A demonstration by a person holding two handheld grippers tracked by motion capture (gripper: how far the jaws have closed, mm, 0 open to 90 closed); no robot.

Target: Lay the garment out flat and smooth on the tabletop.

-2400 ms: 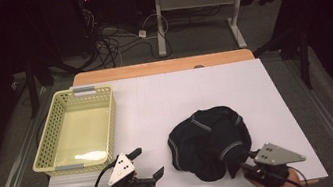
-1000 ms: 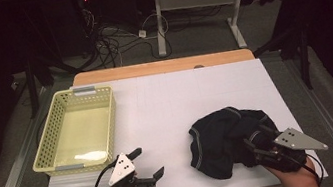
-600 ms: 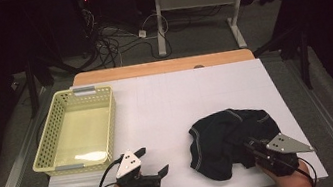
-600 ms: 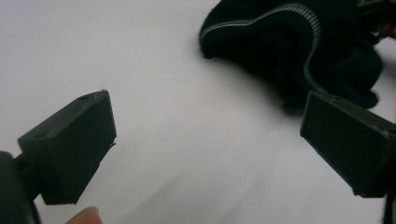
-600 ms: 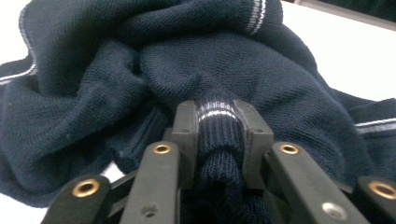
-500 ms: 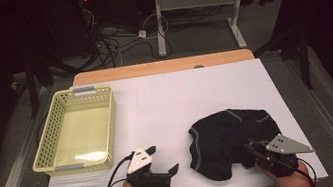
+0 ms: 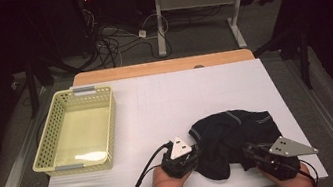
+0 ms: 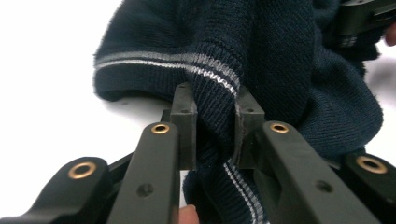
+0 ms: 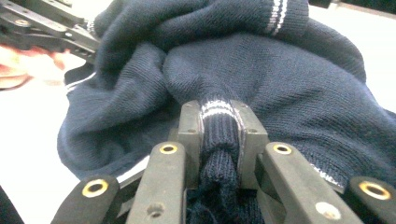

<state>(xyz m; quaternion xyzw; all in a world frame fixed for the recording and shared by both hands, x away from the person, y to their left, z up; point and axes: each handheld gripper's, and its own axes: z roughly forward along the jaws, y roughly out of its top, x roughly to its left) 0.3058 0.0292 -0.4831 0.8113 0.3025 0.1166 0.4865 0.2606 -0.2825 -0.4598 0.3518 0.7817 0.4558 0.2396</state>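
A dark navy knit sweater (image 7: 232, 136) with grey-white stripes lies crumpled on the white table near its front edge. My left gripper (image 7: 192, 156) sits at the sweater's left edge; its jaws have just been closing and now pinch a striped fold (image 8: 215, 100) of the knit. At the sweater's right front, my right gripper (image 7: 251, 153) is shut on a striped cuff (image 9: 217, 122). The other gripper (image 9: 42, 28) appears at the upper left of the right gripper view.
A pale yellow plastic basket (image 7: 55, 141) stands at the table's left side, with nothing inside. The white table top (image 7: 194, 89) stretches behind the sweater. Cables and a table frame lie on the floor beyond the far edge.
My left gripper has slid right across the table to the sweater's left edge and closed on it. The right gripper has stayed at the sweater's right front, holding the cuff.
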